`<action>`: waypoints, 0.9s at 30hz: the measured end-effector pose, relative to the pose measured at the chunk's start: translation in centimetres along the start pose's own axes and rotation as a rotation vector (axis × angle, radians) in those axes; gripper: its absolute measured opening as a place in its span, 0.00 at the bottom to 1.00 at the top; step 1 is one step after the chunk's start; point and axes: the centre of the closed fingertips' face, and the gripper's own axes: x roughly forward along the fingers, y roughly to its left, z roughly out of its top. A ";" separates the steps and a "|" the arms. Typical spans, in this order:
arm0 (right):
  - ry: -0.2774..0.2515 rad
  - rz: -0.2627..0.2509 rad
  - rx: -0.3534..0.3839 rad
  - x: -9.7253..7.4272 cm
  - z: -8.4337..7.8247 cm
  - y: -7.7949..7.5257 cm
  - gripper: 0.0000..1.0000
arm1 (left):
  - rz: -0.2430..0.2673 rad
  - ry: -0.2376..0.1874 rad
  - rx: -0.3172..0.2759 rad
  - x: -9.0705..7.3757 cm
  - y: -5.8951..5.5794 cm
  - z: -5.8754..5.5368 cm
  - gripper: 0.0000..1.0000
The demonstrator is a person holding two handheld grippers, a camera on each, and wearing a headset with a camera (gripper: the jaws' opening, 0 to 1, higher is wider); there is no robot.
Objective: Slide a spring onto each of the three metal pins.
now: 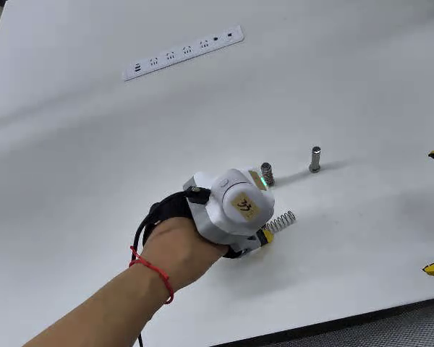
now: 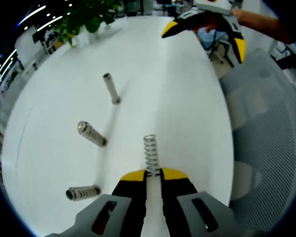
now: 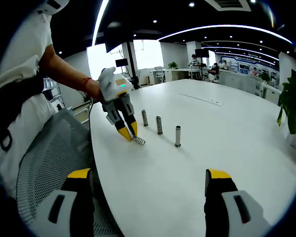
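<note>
White counter [image 1: 94, 181] carries a power strip [image 1: 183, 52]; grey mesh chair [image 2: 266, 148] sits beside it, potted plant [image 2: 84, 17] near far edge, ceiling light strips [image 3: 227, 27] overhead.

White-grey left gripper [image 1: 266, 235], yellow-tipped black jaws, yellow sticker [image 1: 246, 206] behind; black glove [image 1: 166, 211], red wrist cord [image 1: 155, 271], black cable [image 1: 137, 242].

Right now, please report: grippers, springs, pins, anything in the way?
Left gripper shut on a spring. Right gripper open, off to the side. Two sprung pins, one bare pin ahead. Nothing between spring and bare pin.
</note>
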 end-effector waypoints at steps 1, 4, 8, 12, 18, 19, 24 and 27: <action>-0.001 0.001 0.001 0.0 0.1 0.0 0.95 | -0.002 -0.008 -0.008 -0.1 -0.1 0.1 0.10; 0.002 0.002 -0.005 0.0 0.3 0.1 0.95 | -0.001 -0.034 -0.017 -0.5 -0.4 0.5 0.10; 0.008 0.007 -0.018 0.1 0.7 0.3 0.94 | -0.009 -0.108 -0.042 -1.5 -0.8 1.5 0.10; -0.003 0.017 -0.018 0.1 1.7 0.6 0.94 | -0.001 -0.170 -0.063 -2.5 -1.0 2.3 0.10; -0.058 0.038 0.018 0.5 4.3 1.5 0.90 | 0.001 -0.306 -0.117 -5.0 -1.6 4.5 0.10; -0.064 0.041 0.028 0.6 4.6 1.7 0.89 | 0.004 -0.319 -0.122 -5.3 -1.6 4.7 0.10; -0.132 0.060 0.069 1.4 7.6 2.8 0.84 | 0.012 -0.418 -0.148 -7.4 -2.0 6.4 0.10; -0.170 0.060 0.073 1.8 9.3 3.2 0.81 | 0.011 -0.476 -0.162 -8.5 -2.4 7.2 0.10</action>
